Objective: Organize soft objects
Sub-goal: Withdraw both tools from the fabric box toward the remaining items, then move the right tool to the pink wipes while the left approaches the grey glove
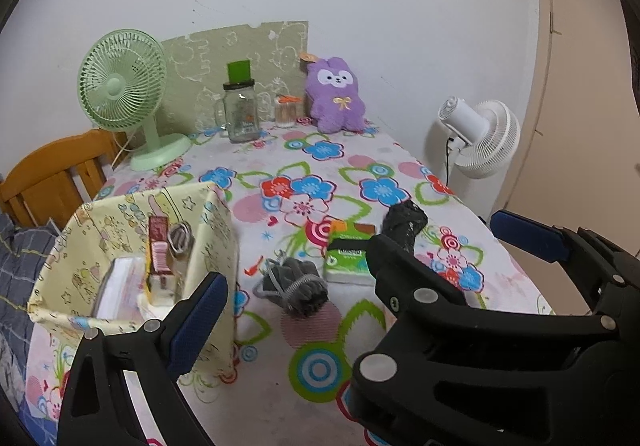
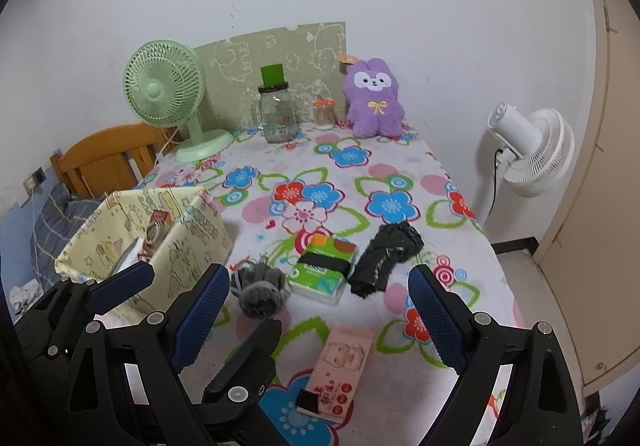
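Observation:
A grey rolled sock bundle lies on the flowered table beside a green tissue pack and a black rolled bundle. A pink tissue pack lies nearer. A yellow fabric basket at the left holds packets. A purple plush toy sits at the back. My left gripper is open and empty by the basket. My right gripper is open and empty above the pink pack.
A green desk fan, a glass jar and a toothpick holder stand at the back. A white floor fan stands right of the table. A wooden chair is at the left.

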Demonstrator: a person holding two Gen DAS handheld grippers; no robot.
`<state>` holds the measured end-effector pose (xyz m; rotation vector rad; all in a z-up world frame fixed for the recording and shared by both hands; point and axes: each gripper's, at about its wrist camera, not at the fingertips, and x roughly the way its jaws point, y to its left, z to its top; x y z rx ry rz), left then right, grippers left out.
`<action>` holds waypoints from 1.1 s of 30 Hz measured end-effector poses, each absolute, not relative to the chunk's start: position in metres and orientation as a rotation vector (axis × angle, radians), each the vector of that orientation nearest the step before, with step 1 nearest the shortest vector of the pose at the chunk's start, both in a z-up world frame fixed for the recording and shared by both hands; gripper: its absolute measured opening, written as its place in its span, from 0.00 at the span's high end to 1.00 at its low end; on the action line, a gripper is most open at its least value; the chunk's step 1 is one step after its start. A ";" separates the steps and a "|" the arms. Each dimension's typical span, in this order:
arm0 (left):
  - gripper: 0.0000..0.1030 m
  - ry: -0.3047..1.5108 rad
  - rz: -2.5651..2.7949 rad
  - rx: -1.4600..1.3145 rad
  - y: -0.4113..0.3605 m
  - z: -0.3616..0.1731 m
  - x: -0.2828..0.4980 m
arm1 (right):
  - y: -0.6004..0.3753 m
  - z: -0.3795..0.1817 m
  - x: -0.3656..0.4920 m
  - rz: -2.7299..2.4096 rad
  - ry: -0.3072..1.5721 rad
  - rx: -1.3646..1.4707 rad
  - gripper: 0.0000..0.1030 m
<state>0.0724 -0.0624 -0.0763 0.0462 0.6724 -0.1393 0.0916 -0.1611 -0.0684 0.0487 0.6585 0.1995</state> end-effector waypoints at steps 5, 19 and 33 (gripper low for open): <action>0.06 0.689 -0.146 0.055 -0.064 -0.090 0.070 | -0.163 -0.083 0.087 0.193 0.673 0.059 0.10; 0.21 0.782 -0.153 0.067 -0.062 -0.133 0.066 | -0.160 -0.131 0.081 0.160 0.774 0.090 0.10; 0.24 0.850 -0.153 0.069 -0.062 -0.158 0.077 | -0.159 -0.160 0.100 0.126 0.859 0.083 0.19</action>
